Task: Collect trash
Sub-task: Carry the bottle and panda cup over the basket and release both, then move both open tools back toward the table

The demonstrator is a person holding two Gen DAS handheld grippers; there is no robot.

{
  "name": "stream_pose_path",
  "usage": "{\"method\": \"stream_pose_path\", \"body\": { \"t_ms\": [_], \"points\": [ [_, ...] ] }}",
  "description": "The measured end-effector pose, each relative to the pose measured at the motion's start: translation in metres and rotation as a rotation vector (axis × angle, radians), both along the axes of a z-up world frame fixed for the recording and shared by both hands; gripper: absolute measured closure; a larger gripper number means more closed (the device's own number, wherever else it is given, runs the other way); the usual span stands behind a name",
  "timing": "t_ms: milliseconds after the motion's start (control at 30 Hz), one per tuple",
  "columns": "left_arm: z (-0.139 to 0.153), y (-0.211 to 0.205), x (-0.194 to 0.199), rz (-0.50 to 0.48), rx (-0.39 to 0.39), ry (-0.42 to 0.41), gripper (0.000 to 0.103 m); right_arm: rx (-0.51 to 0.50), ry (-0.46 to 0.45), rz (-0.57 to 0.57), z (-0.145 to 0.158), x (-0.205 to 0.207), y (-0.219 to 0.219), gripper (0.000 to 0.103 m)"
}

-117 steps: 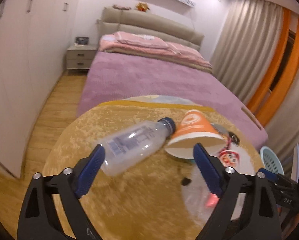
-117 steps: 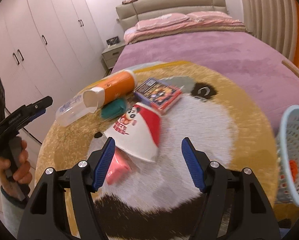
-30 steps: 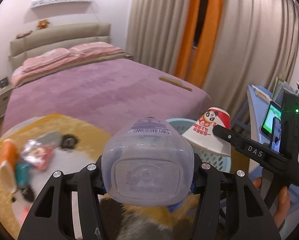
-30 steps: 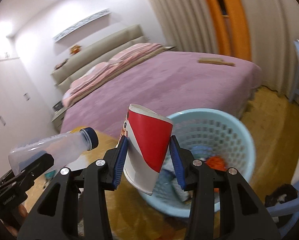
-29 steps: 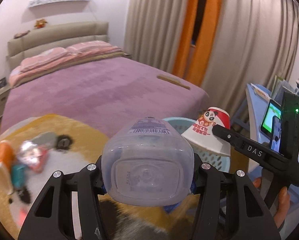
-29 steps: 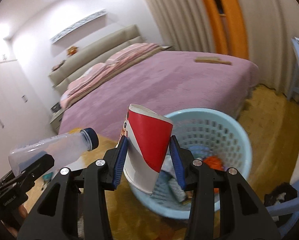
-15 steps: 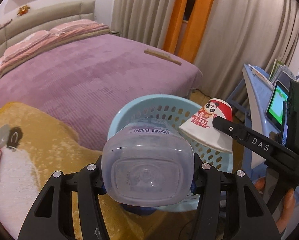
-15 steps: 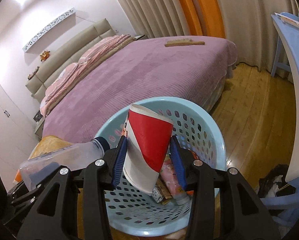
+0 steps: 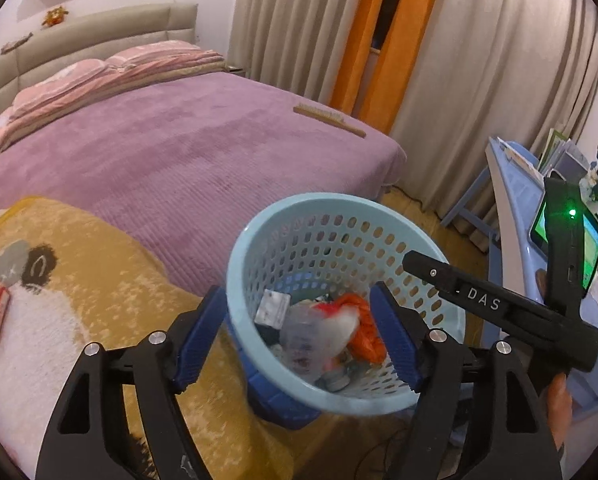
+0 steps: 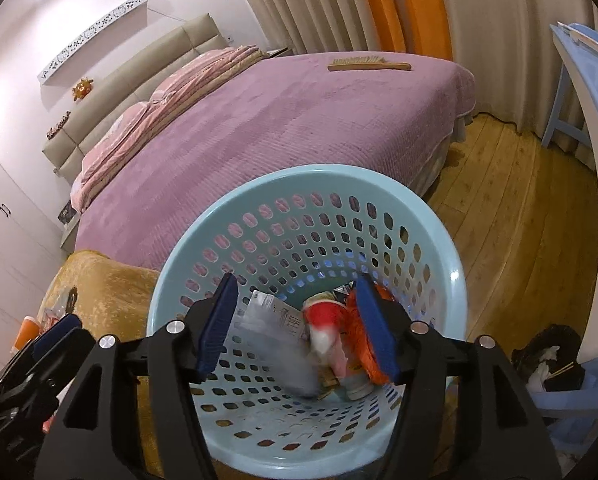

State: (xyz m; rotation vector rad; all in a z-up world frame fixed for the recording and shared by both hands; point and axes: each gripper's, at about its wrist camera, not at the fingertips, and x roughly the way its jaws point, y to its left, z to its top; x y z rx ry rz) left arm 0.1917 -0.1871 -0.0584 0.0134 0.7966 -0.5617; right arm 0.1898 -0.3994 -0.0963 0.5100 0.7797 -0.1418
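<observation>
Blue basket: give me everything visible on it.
The basket is a round, light-blue plastic bin with a smooth thick rim and walls perforated by rows of oval holes. It stands upright at the edge of the yellow rug, beside the purple bed. It holds mixed trash, including a clear plastic bottle, a red paper cup and orange wrapping. Both open grippers hover above it.
</observation>
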Motion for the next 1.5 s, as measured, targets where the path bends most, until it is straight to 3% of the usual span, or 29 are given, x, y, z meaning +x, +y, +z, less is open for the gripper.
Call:
{"method": "stream_pose_path", "body": {
  "t_ms": [400,733,933,1133,1333,1500],
  "points": [
    [0.04,0.06,-0.05,0.074,-0.086,-0.077,0.029,-0.035,-0.113,0.104,0.051,-0.027,0.049,0.045],
    [0.059,0.153,-0.099,0.253,-0.131,-0.137,0.029,-0.111,-0.209,0.303,0.083,-0.045,0.134,0.044],
    [0.06,0.245,-0.128,0.476,-0.168,-0.141,0.029,-0.126,-0.224,0.433,0.08,-0.045,0.187,0.044],
    [0.038,0.316,-0.14,0.659,-0.2,-0.079,0.029,-0.135,-0.199,0.538,0.071,-0.038,0.237,0.044],
    [0.028,0.336,-0.119,0.658,-0.17,-0.033,0.029,-0.111,-0.17,0.676,0.053,-0.041,0.293,0.044],
    [0.037,0.333,-0.077,0.596,-0.165,-0.012,0.021,-0.101,-0.146,0.769,0.034,-0.043,0.331,0.043]
  ]
}}
